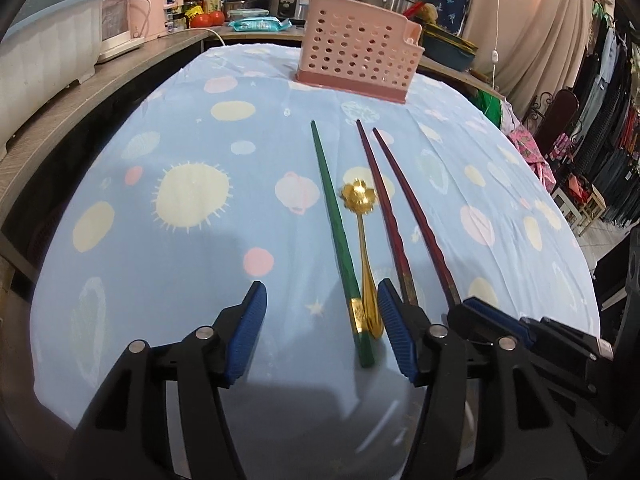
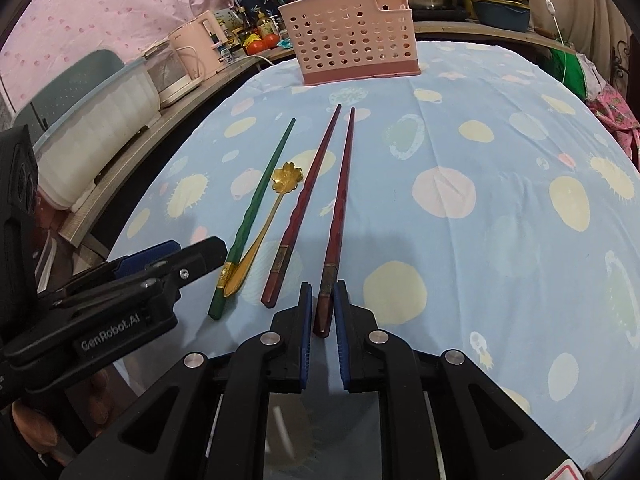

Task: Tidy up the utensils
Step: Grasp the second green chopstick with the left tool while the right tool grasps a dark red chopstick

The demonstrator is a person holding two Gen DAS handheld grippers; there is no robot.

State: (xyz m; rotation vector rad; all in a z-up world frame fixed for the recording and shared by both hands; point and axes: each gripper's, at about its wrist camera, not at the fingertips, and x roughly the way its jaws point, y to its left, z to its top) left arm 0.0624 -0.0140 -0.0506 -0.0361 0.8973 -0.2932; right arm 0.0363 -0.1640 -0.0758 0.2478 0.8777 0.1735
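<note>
The right gripper has its blue pads closed in tight on either side of the thick end of the right-hand red chopstick; whether they actually press it I cannot tell. The left gripper is spread wide, holding nothing, with the ends of the green chopstick and the gold spoon lying between its fingers. Taking the green chopstick as the mark: the spoon lies just to its right, touching it near the handle end; the other red chopstick comes next. Beyond their tips stands the pink basket on the blue tablecloth.
</note>
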